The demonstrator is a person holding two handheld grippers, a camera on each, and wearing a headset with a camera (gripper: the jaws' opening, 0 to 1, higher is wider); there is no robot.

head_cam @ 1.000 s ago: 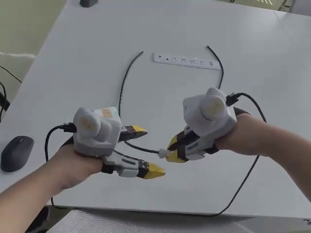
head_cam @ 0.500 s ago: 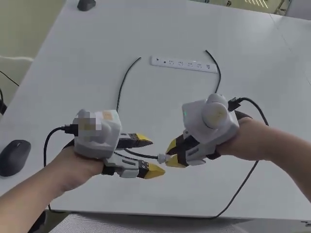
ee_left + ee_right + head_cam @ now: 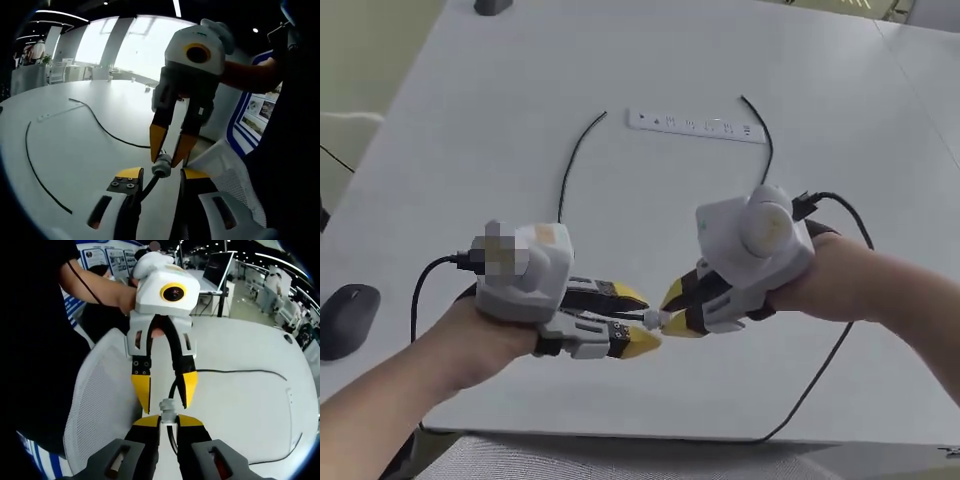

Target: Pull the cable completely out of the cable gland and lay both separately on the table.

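**Legible text:** none; no word, brand, number or sign can be read. A blue-framed poster board [image 3: 255, 107] stands to the right of the left claw [image 3: 161, 173]. Display panels [image 3: 112, 257] hang above and left of the right claw [image 3: 169, 421]. The print on both is too small to read.
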